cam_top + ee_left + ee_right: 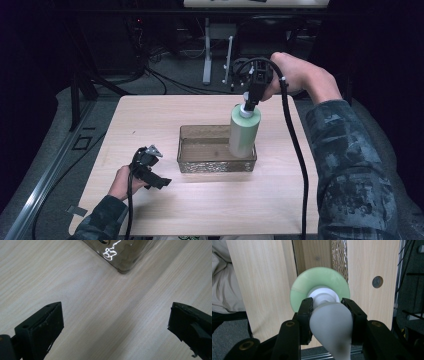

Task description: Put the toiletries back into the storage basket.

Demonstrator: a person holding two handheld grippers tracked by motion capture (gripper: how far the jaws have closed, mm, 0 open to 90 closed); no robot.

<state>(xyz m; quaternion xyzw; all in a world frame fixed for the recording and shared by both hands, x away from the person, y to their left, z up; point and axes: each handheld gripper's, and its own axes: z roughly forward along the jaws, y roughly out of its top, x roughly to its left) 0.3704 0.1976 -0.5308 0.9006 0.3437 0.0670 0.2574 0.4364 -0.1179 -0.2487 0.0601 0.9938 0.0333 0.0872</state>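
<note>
Left gripper (159, 165) near me, jaws wide, nothing inside, resting on table (150, 115). Middle: clear tray (217, 164). Right gripper (248, 102) pinches green bottle (244, 131) by white pump top, hanging over tray. I judge bottle hard, smooth, top-heavy; neck grip best.

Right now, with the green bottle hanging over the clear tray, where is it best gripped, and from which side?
At the white neck under the pump head, from straight above. The green bottle stands nearly upright, its bottom by the clear tray, so only the top is free. Its body looks too wide; the neck is narrow. The right gripper already clamps there.
</note>
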